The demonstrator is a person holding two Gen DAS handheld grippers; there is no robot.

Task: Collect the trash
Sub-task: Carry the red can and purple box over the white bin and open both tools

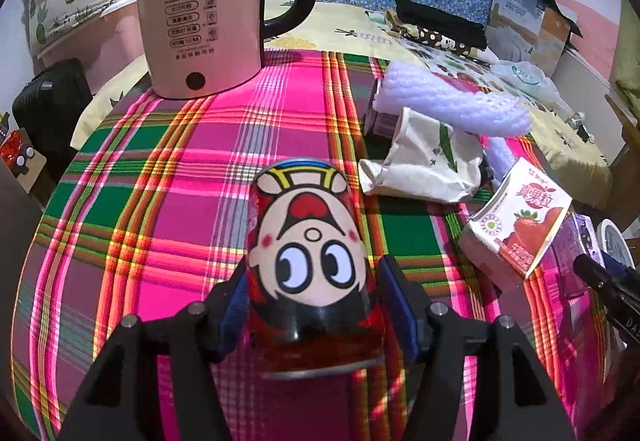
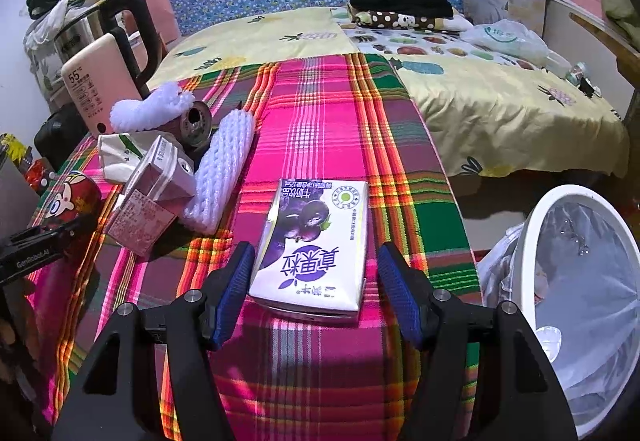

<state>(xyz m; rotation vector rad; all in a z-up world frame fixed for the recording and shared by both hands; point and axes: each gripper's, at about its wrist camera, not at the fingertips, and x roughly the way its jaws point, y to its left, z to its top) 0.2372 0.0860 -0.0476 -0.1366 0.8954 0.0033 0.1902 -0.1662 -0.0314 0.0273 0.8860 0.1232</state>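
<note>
Here, the left gripper (image 1: 314, 305) straddles a red cartoon-printed can (image 1: 308, 253) lying on the plaid cloth (image 1: 192, 177); whether its pads press it cannot be told. The right gripper (image 2: 316, 291) stands spread around a flat purple milk carton (image 2: 314, 245), pads apart from it. Both likely feel light; the can may roll or dent, the carton crush. Beyond lie a strawberry carton (image 1: 516, 229) and foam sleeves (image 1: 452, 101); the lined bin (image 2: 580, 281) sits right.

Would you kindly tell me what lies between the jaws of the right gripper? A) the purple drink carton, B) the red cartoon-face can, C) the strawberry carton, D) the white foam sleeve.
A: in the right wrist view the purple drink carton lies flat on the plaid cloth between the right gripper's blue pads, with gaps on both sides.
</note>
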